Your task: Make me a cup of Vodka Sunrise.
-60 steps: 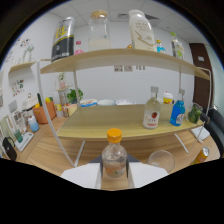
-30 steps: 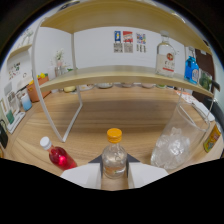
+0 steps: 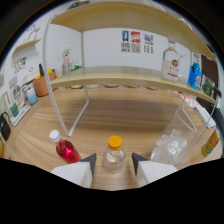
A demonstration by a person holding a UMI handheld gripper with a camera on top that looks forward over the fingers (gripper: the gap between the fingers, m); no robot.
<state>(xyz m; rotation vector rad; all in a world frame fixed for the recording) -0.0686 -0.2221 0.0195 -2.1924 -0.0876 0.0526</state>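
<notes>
Since the earlier frame, view has shifted: red-liquid bottle now closer, left of the gripper. Gripper is clamped on a small clear bottle with an orange cap, above the wooden table; ice-filled glass sits right.

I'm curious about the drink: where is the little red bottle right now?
In the gripper view, the red bottle stands on the wooden table, left of the orange-capped bottle held between the hand-held gripper's fingers.
</notes>
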